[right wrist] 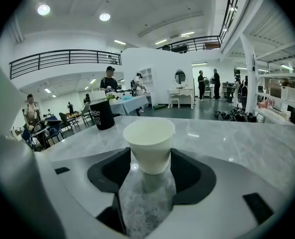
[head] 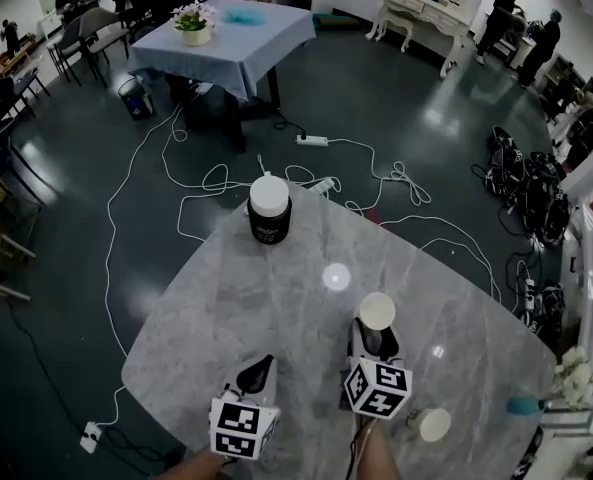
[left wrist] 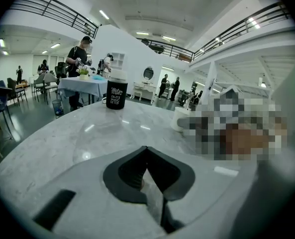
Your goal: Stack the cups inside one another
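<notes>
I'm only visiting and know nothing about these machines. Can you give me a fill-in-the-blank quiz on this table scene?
The claw with a white cup standing between its open jaws is in the person's ___ hand.
The black canister has a ___ lid.
The left claw has its jaws ___, with nothing between them.
Missing words: right; white; shut.

the print on the black jar (head: 269, 211) is too small to read in the head view. across the table (head: 226, 308) from the jar, the left hand (head: 194, 465) and the right hand (head: 378, 455) are cut off by the bottom edge. in the left gripper view, a blurred patch right of the jar hides most of a white cup (left wrist: 179, 119). far right of the jar, a small teal thing (head: 524, 405) is too small to tell.
</notes>
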Available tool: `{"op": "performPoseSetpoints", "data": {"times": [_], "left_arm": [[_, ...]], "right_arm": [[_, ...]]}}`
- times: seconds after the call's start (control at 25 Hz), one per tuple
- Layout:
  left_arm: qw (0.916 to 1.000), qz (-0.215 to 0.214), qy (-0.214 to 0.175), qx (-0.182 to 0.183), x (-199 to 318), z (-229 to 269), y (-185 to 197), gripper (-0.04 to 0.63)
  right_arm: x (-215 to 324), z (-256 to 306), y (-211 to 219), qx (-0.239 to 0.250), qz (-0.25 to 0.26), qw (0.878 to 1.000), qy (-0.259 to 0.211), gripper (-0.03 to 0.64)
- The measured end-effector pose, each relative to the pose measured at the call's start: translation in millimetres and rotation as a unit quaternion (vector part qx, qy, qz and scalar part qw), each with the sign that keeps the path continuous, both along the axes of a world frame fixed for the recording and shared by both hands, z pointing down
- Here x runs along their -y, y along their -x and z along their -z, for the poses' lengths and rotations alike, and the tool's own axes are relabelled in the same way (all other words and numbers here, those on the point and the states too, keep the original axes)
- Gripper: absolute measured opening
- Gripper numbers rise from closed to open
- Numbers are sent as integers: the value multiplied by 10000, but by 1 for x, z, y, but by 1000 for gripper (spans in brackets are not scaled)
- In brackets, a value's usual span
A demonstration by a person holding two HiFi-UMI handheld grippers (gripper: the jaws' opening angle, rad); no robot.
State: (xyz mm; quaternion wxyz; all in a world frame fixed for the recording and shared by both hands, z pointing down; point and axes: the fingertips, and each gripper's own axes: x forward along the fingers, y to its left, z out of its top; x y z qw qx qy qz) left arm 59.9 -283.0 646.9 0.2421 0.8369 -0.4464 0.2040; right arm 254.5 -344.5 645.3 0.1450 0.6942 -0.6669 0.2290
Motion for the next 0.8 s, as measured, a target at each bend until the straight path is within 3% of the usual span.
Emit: {"op": "performPoseSetpoints", "data": {"times": [0.8], "left_arm": [[10000, -44, 20, -28, -6, 3, -1, -5]], "right_arm": [[-7, 11, -3, 122, -197, 9997, -121, 210]]}}
